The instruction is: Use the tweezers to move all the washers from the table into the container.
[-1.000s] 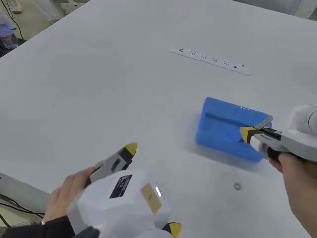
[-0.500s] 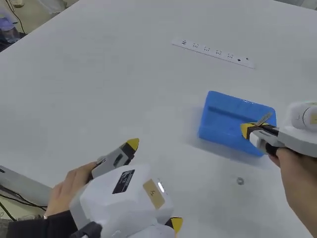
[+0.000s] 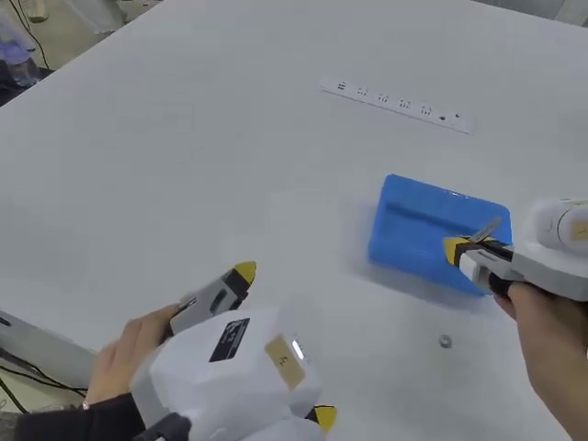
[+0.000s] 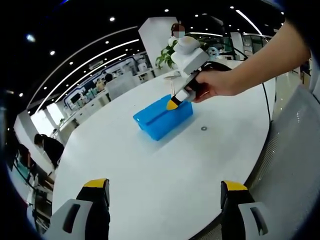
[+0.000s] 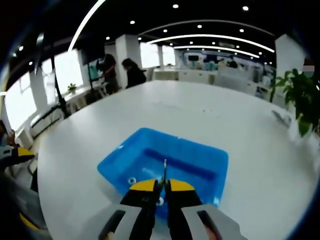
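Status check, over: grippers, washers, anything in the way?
Left gripper open, over table. Right gripper shut on tweezers, over the container. One washer on table, near the container. Nothing between them.

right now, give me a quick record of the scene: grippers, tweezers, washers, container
left gripper: open, empty, above the table
right gripper: shut on tweezers, tips over the container
container: blue, open top
washer in container: at least one visible
washer on table: one, lying apart from the container
power strip: on the table beyond the container
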